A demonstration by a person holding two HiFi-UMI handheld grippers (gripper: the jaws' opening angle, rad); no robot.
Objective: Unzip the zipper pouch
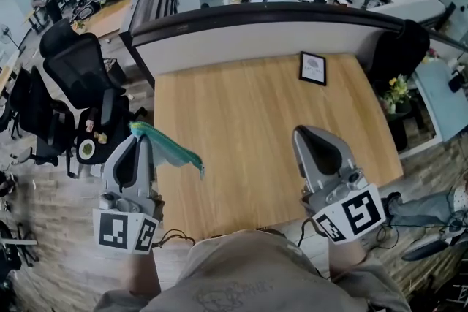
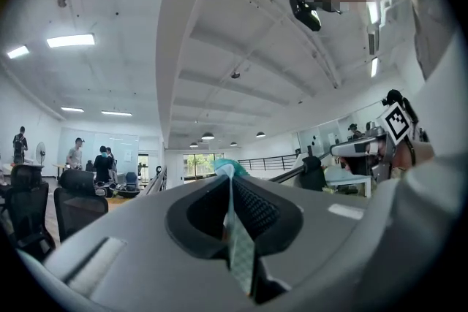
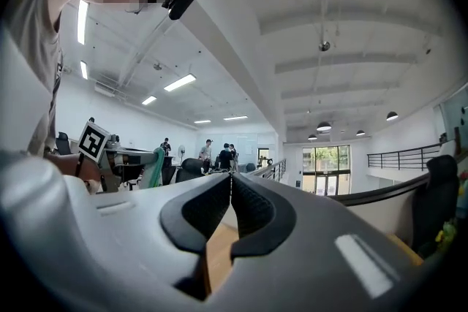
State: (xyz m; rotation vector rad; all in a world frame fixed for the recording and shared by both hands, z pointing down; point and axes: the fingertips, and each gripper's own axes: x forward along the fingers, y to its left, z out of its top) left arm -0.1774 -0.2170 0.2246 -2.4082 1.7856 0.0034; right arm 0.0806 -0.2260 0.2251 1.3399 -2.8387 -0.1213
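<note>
A teal zipper pouch [image 1: 170,150] hangs in the air over the left edge of the wooden table [image 1: 256,120], drooping to the right. My left gripper [image 1: 139,129] is shut on its left end. In the left gripper view the pouch fabric [image 2: 238,237] is pinched edge-on between the jaws of that gripper [image 2: 231,175]. My right gripper [image 1: 301,131] is held above the table's near right part, well apart from the pouch. Its jaws are shut with nothing between them, as the right gripper view [image 3: 231,179] shows. There the pouch [image 3: 153,166] appears far off to the left.
A small framed card [image 1: 312,69] lies at the table's far right. A dark-topped partition [image 1: 278,22] runs behind the table. Black office chairs [image 1: 77,73] stand to the left, and a flower pot [image 1: 397,93] to the right. People work at desks far away.
</note>
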